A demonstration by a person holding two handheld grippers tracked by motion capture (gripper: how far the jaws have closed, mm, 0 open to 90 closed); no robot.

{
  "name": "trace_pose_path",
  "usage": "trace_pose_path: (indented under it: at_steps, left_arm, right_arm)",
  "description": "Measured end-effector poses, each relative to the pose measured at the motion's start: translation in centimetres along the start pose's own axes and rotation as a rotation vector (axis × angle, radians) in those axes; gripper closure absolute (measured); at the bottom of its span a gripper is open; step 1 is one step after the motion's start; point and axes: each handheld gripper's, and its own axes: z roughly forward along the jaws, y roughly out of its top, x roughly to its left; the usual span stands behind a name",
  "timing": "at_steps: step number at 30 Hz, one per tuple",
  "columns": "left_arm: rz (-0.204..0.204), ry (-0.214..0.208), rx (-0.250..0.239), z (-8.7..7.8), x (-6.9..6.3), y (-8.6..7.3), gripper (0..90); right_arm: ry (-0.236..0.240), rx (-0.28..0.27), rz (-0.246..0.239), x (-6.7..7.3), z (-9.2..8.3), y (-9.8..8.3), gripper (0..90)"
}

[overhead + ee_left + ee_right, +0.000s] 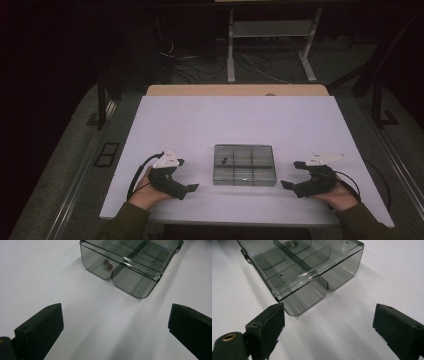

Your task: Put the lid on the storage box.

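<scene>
1. We see a smoke-grey, see-through plastic box with inner dividers (244, 164) lying flat near the front middle of the white bench (200, 120).
2. From the high view its dividers split it into a grid of small compartments, three across and two deep as far as we can tell.
3. The rear left compartment in the high view holds two small dark, roundish pieces (224, 161); in the left gripper view they look reddish-brown (108, 263) and lie touching each other on the compartment floor, close to a wall.
4. We make out no contents in the other compartments; their floors look bare through the tinted plastic, though reflections blur some of them.
5. In the right gripper view the box (307, 267) shows a clear lid or top edge lying along its near side, and two rounded compartment ends face the camera.
6. We hold the left gripper (186, 175) on the bench to the left of the box, near it but apart; its jaws are spread wide and released, with bare bench between them.
7. We hold the right gripper (294, 175) on the bench to the right of the box, also near but apart; its jaws stand wide and released, gripping nothing.
8. In the right gripper view one jaw sits just beside a rounded corner of the box, and we cannot tell whether it touches.
</scene>
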Motion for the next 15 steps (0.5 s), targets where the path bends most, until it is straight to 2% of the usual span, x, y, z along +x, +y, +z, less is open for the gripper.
trace_pose_path:
  at_steps: [5,8,15]
  left_arm:
    - [-0.002,0.009,-0.004,-0.4,0.2,-0.4,0.0]
    - [-0.016,0.017,-0.005,-0.7,0.2,-0.7,0.0]
    - [-0.027,0.034,-0.003,-1.1,0.2,-1.3,0.0]
  right_arm:
    - [-0.002,-0.015,-0.003,-0.2,-0.4,-0.4,10.0]
    - [-0.002,-0.028,-0.003,-0.2,-0.8,-0.8,10.0]
    - [0.001,-0.035,0.003,-0.3,-0.9,-1.0,10.0]
